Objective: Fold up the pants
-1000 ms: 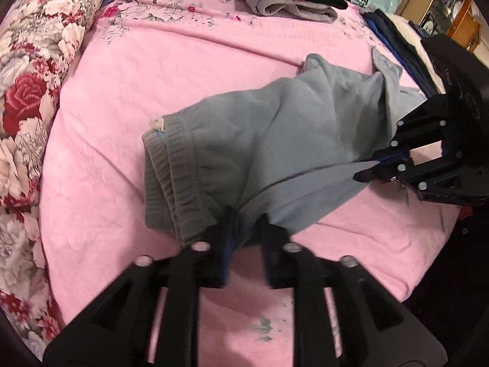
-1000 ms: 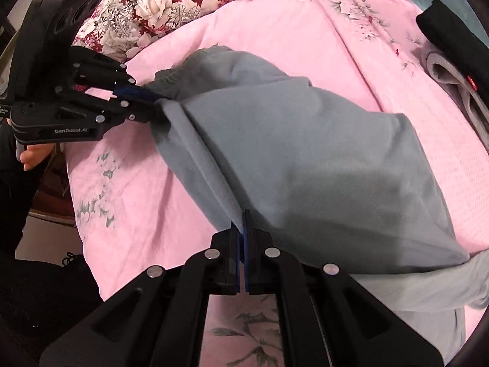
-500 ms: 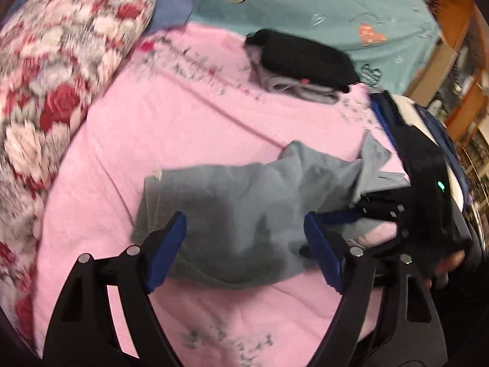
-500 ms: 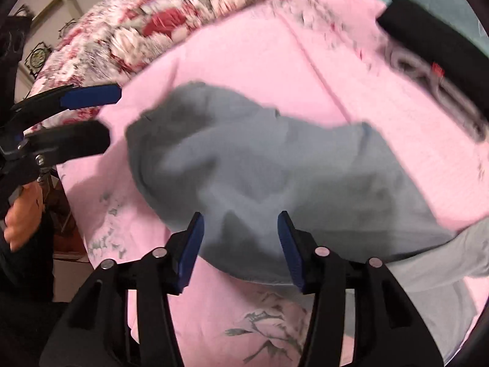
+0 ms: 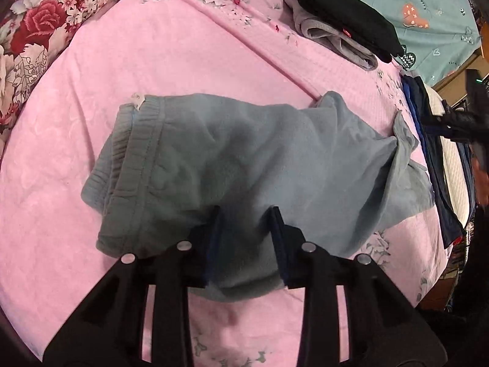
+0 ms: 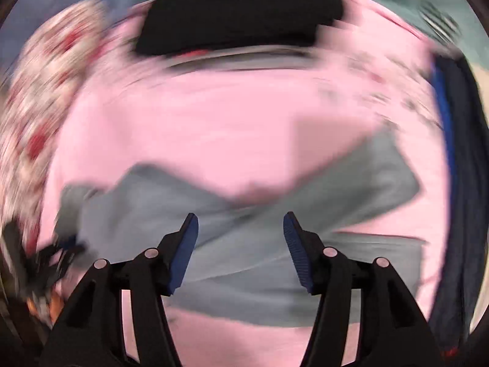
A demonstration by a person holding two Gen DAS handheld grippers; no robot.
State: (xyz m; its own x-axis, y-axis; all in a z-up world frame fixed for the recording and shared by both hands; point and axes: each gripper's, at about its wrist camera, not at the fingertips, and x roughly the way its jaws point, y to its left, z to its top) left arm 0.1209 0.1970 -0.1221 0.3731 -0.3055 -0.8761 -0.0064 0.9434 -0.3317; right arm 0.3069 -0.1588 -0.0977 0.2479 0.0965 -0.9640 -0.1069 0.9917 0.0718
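Now lying released on the bed [image 5: 152, 70], grey pants [image 5: 244, 159] half-folded, left hand-held gripper [image 5: 246, 238] narrowing again over the near hem, right hand-held gripper [image 6: 241, 244] swinging spread and empty.

txt: "Turn off wor…" (partly legible) | on: teal blanket [image 5: 428, 6] | other labels: unreadable

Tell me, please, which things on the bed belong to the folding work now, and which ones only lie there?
Belong to the job:
- grey pants, lying on the pink bedspread
- left hand-held gripper, jaws apart over the near edge
- right hand-held gripper, open

Just lying about:
- black garment on a grey one
- dark blue clothes
- floral quilt
- teal sheet
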